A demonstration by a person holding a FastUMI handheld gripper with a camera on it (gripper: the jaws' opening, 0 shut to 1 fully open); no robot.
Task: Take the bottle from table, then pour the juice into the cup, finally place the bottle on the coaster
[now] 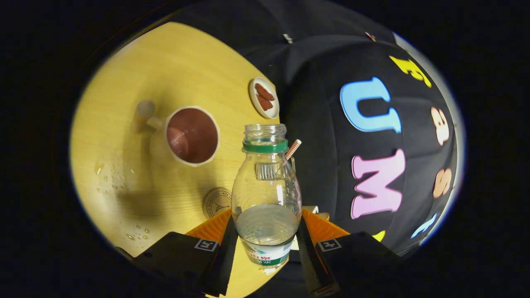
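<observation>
Clear plastic, the bottle (266, 194) sits pinched between both fingers of the gripper (266, 238), held above the wooden table (124, 136). It is uncapped, with a green neck ring and liquid filling its lower part; the label is partly hidden by the fingers. Just beyond the fingers lies the coaster (217, 202), half covered. Farther off stands the cup (191, 135), dark inside, and a small dish (263, 97). Droplets (112, 174) spot the table.

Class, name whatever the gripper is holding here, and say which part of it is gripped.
The bottle, clamped by both fingers around its lower body.
</observation>
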